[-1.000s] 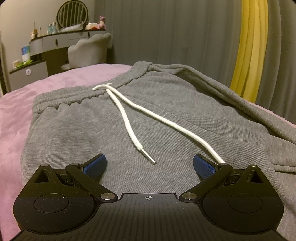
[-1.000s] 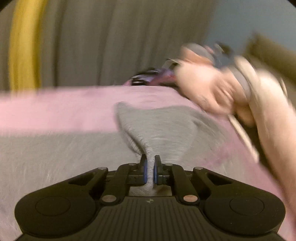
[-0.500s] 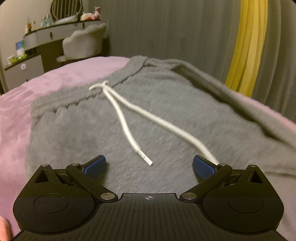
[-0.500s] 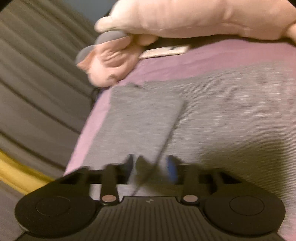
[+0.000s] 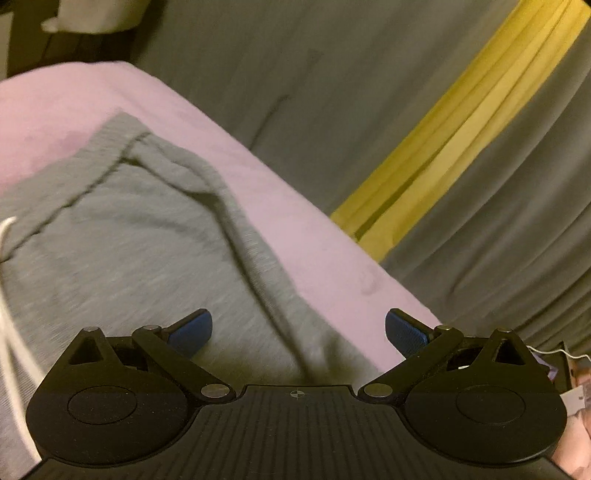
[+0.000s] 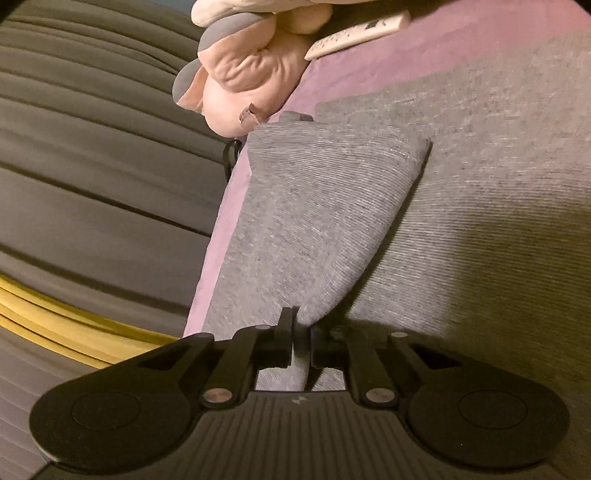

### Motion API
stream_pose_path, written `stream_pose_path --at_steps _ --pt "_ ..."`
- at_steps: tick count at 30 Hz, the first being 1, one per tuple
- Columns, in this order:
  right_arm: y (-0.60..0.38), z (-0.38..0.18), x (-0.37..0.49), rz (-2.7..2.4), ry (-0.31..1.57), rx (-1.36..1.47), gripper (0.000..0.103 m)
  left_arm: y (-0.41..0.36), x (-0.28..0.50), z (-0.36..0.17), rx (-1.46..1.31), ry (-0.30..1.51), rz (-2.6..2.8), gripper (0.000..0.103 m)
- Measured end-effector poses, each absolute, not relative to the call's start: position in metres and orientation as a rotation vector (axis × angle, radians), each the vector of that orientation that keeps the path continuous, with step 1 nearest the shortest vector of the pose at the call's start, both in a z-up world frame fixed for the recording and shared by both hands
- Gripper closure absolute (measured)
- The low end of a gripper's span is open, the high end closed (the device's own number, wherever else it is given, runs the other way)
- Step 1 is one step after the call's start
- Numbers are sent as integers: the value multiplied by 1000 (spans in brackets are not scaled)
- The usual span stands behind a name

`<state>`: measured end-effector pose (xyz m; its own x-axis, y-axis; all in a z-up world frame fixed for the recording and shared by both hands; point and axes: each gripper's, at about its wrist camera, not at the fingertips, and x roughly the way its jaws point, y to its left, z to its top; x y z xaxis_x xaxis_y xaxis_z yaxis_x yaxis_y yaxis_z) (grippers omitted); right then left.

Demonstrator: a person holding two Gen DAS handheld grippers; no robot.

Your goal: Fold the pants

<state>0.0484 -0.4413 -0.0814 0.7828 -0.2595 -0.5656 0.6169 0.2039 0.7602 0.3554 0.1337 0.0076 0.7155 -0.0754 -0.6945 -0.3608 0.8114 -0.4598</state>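
Grey ribbed cloth is pinched between the jaws of the right gripper (image 6: pixel 302 332): they have just closed onto a raised fold of the one pair of pants (image 6: pixel 480 206), and the fold fans out ahead of them into a flap lying over the flat part of the garment. Past the flap's far end, on the single pink bed (image 6: pixel 424 55), lie one pink plush toy (image 6: pixel 251 70) and one pale flat tag-like strip (image 6: pixel 360 35), too blurred to read. To the left of those jaws hangs one grey curtain (image 6: pixel 92 155) with one yellow band (image 6: pixel 55 314) low down.

The left gripper (image 5: pixel 298 328) has its two blue pads (image 5: pixel 192 330) set wide apart with nothing between them. Just ahead of and below them, the pants' side edge runs as a soft ridge, with the bed beyond it to the right. One white drawstring (image 5: pixel 11 325) shows at the far left.
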Motion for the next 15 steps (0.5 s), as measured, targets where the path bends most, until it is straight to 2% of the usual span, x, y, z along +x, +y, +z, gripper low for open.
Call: stream_pose_path --at_steps 2,3,4,5,6,8,9,10,11,15 --pt "-442 -84 48 -618 339 1239 94 136 370 -5 -635 815 206 1" --pt "-445 -85 50 -614 336 1246 94 140 375 -12 -664 831 225 10" --pt "-445 -86 49 -610 335 1250 94 144 378 -17 -702 839 236 32" --pt "-447 -88 50 -606 332 1258 94 148 382 -22 -745 849 234 42" --pt "-448 -89 50 -603 327 1266 94 151 385 -25 -789 855 222 46" --pt "-445 -91 46 -599 309 1290 94 154 390 -30 -841 854 183 50" --pt "-445 -91 45 -599 303 1294 94 155 393 -31 -859 862 155 65" --pt "-443 -91 45 -600 303 1288 96 156 395 -31 -871 874 121 86" --pt "-442 -89 45 -603 305 1274 97 156 394 -29 -869 871 109 91" --pt "-438 -83 42 -606 297 1255 98 152 376 -6 -806 809 97 94"
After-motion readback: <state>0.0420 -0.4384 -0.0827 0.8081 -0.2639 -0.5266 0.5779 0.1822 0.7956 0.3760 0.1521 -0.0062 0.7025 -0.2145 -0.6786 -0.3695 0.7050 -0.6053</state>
